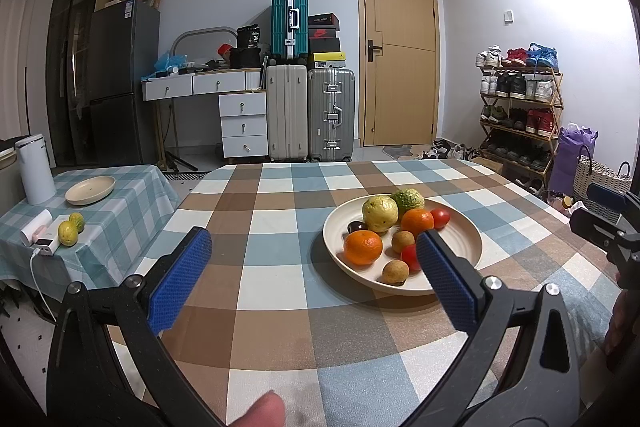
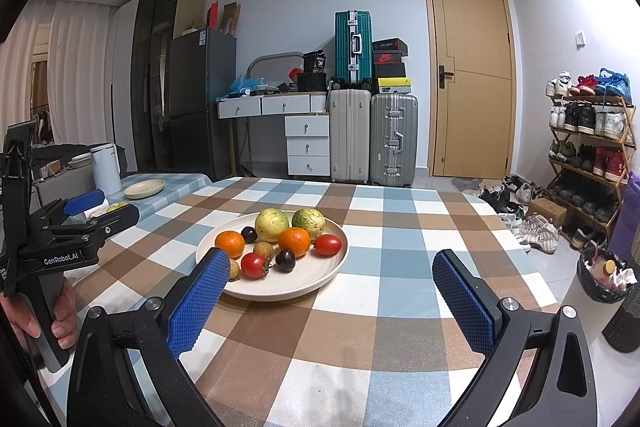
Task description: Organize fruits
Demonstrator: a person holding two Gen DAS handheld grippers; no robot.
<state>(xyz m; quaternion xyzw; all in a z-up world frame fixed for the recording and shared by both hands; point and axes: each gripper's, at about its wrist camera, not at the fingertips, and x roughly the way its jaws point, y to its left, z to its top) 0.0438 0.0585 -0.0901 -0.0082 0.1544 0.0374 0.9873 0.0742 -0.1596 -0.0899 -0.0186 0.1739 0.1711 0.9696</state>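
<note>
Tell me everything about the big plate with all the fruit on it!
The big plate is round, shallow and cream-coloured, with faint rings inside. It sits flat on the checked tablecloth. It holds two oranges, two yellow-green fruits, two red tomatoes, two dark plums and two small brown fruits. No hand-held gripper touches it.

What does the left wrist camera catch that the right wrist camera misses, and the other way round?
Left wrist only: two yellow-green fruits sit clear on the side table beside a white charger. Right wrist only: a lined bin on the floor, and a second dark plum in the bowl. Both: the fruit bowl, an empty plate and open grippers, left gripper, right gripper.
</note>
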